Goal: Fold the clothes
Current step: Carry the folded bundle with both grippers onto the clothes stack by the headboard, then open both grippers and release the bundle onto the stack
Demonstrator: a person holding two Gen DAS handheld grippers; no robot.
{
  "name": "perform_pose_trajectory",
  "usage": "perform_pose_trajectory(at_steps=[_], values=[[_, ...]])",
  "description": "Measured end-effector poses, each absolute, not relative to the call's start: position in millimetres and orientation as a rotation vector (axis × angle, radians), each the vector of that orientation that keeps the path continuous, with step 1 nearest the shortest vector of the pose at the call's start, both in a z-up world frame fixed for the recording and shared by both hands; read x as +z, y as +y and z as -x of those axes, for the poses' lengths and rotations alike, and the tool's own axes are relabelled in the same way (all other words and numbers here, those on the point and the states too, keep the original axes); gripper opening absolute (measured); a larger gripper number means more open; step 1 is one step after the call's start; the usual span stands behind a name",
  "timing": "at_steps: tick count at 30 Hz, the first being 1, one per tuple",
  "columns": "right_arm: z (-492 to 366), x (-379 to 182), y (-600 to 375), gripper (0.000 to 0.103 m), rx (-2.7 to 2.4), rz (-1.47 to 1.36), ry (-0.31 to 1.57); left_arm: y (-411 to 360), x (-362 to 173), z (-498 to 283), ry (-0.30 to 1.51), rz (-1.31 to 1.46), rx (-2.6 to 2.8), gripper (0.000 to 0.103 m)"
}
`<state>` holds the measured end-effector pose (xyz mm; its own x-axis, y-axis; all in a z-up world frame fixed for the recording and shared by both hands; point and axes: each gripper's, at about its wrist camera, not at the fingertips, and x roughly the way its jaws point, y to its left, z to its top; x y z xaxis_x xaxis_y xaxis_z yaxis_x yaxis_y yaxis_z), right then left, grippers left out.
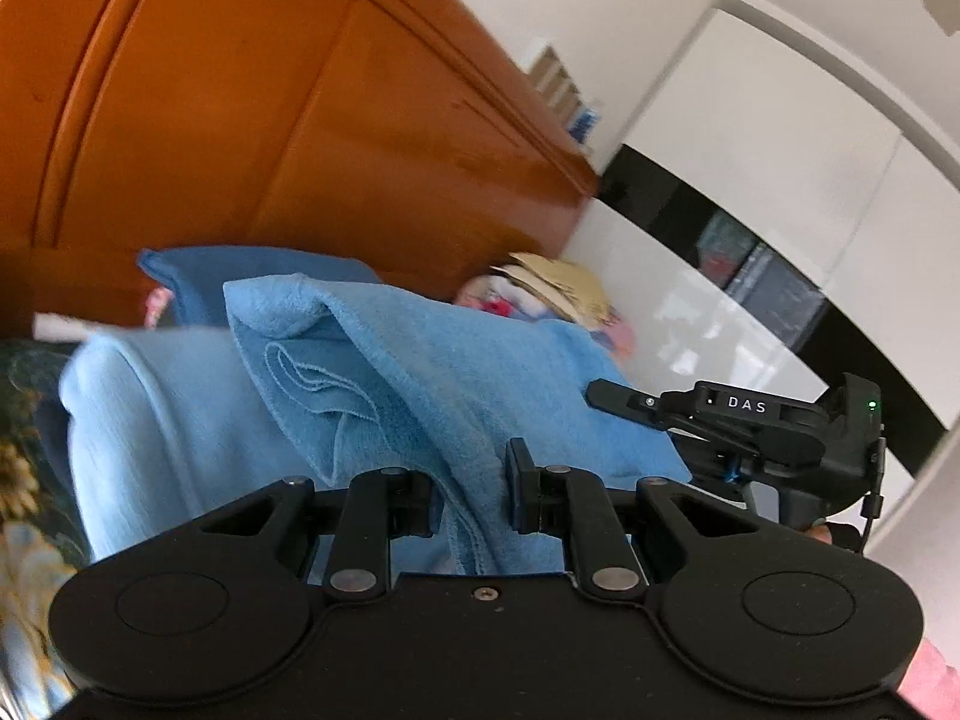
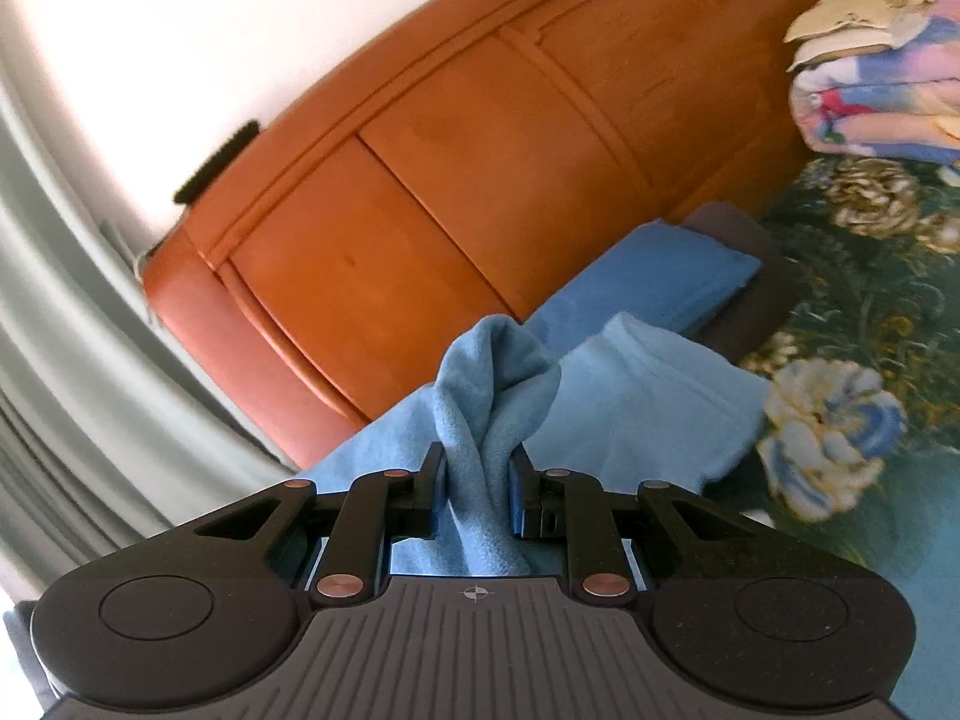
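In the left wrist view, the light blue garment (image 1: 420,360) is seen bunched between the 2 fingers of the left claw (image 1: 471,501), which are clamped on a thick fold of it. The cloth is spread forward and to both sides of the claw, draped above the floral bedspread (image 1: 24,480) that shows at the left edge. At the right, the right claw (image 1: 606,393) is seen from the side, its tip pressed against the same garment's far edge. A wooden headboard (image 1: 240,120) fills the background, and a darker blue folded cloth (image 1: 198,276) lies behind the garment, against it.

In the right wrist view, the right claw (image 2: 477,489) is closed on a twisted bunch of the light blue garment (image 2: 498,384), which rises between the fingers and stands up just ahead of them. The rest of the garment is hung down to the right toward the floral bedspread (image 2: 870,330). The darker blue folded cloth (image 2: 660,276) is laid beyond it, beside the headboard (image 2: 450,168). A folded patterned quilt (image 2: 882,102) is stacked at the upper right.
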<state>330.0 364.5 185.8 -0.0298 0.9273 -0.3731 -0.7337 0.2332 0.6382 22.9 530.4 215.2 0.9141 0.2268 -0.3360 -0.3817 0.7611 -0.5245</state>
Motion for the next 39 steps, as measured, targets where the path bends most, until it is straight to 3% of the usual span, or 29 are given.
perform_pose_trajectory(at_steps=[10, 17, 21, 25, 27, 32, 39], values=[[-349.1, 130.6, 434.7, 0.017, 1.321, -0.237, 0.930, 564.7, 176.5, -52.2, 0.281, 0.593, 0.447, 0.018], [-356.2, 100.5, 446.3, 0.019, 1.304, -0.268, 0.966, 570.7, 162.0, -53.7, 0.280, 0.598, 0.456, 0.025], [-356.5, 104.8, 442.1, 0.022, 1.296, -0.311, 0.963, 571.2, 168.9, -51.2, 0.274, 0.584, 0.483, 0.027], [-356.7, 123.6, 431.9, 0.030, 1.251, -0.308, 0.926, 560.7, 184.7, -42.8, 0.295, 0.507, 0.538, 0.030], [-356.8, 133.6, 422.0, 0.035, 1.243, -0.329, 0.909, 553.4, 192.5, -33.7, 0.289, 0.482, 0.562, 0.041], [-333.1, 155.0, 388.0, 0.041, 1.244, -0.246, 0.825, 519.8, 204.4, -7.4, 0.285, 0.399, 0.594, 0.053], [-281.3, 158.7, 326.0, 0.042, 1.215, -0.107, 0.724, 447.8, 187.7, 23.7, 0.357, 0.345, 0.532, 0.063]])
